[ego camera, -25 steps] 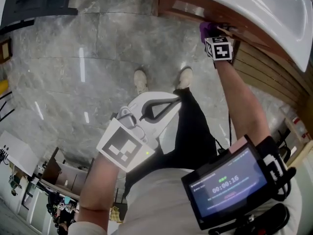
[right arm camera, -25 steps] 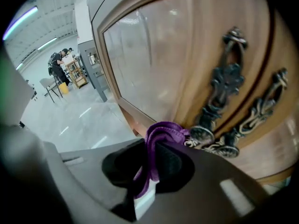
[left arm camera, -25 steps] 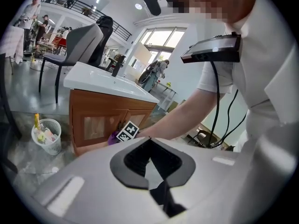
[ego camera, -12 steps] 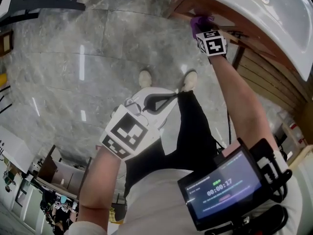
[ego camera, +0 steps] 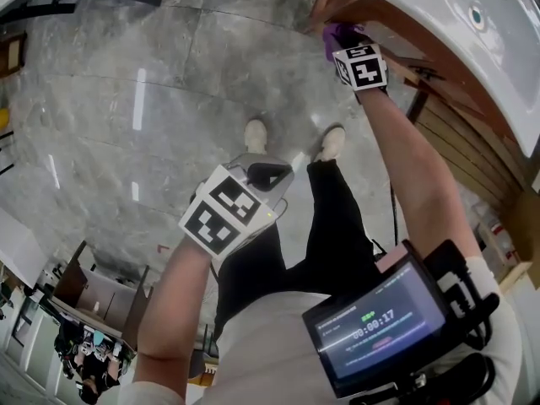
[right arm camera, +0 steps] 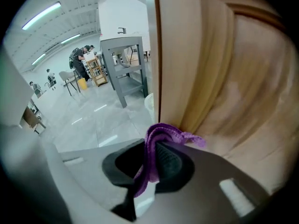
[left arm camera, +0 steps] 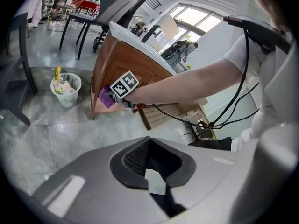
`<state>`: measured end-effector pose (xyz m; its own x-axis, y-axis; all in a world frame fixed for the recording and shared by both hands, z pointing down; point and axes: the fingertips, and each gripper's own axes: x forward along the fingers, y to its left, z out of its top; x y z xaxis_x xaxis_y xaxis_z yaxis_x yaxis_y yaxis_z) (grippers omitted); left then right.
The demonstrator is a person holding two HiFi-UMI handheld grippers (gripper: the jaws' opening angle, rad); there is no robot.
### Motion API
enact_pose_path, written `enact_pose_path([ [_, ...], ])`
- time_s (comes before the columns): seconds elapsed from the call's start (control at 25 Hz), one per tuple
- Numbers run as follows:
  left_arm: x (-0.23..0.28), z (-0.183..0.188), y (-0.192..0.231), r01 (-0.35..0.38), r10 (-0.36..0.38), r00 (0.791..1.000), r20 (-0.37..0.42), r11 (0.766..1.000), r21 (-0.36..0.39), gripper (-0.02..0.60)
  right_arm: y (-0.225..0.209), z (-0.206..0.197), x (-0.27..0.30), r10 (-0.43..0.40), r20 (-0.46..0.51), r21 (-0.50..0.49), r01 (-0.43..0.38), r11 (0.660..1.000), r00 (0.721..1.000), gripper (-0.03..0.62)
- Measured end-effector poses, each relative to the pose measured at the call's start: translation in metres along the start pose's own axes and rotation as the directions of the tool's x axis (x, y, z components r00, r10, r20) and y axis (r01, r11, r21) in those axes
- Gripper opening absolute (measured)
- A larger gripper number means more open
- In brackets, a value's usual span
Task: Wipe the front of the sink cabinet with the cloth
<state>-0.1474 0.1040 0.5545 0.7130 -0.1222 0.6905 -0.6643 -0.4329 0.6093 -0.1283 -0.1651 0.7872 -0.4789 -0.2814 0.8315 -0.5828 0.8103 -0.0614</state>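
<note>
Head view: the purple cloth (ego camera: 332, 34) lies at the tip of the right gripper (ego camera: 346, 47), against the upper corner of the sink cabinet (ego camera: 447, 121), directly under the white basin (ego camera: 439, 15). The left gripper (ego camera: 267, 175) hangs well apart from the sink cabinet, over the marble floor (ego camera: 126, 99) and above the person's shoes (ego camera: 255, 132). A screen unit (ego camera: 378, 326) sits on the person's chest. Left gripper view: the left gripper (left arm camera: 152, 168) has its jaws together with nothing between them. It faces the sink cabinet (left arm camera: 124, 62), where the cloth (left arm camera: 106, 97) sits on the wood front at the right gripper (left arm camera: 117, 96). A waste basket (left arm camera: 65, 88) stands on the floor just beside the sink cabinet, and cables (left arm camera: 233, 104) run along the person's arm. Right gripper view: the right gripper (right arm camera: 153, 161) is clamped on the cloth (right arm camera: 156, 136). The bunched end of the cloth projects past the jaws and touches the sink cabinet (right arm camera: 224, 78) near its vertical edge. A grey stand (right arm camera: 125, 64) lies well apart from the sink cabinet.
</note>
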Motion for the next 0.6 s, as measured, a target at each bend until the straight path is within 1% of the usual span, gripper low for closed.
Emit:
enact_pose_path([
  [0.32, -0.022, -0.013, 0.011, -0.009, 0.010, 1.000, 0.028, 1.000, -0.023, 0.006, 0.026, 0.028, 0.010, 0.017, 0.003, -0.053, -0.017, 0.998, 1.000, 0.055],
  [0.6, -0.039, -0.020, 0.011, -0.015, 0.016, 0.999, 0.050, 1.000, -0.024, 0.005, 0.052, 0.049, 0.004, 0.045, 0.026, -0.062, -0.043, 0.997, 0.999, 0.055],
])
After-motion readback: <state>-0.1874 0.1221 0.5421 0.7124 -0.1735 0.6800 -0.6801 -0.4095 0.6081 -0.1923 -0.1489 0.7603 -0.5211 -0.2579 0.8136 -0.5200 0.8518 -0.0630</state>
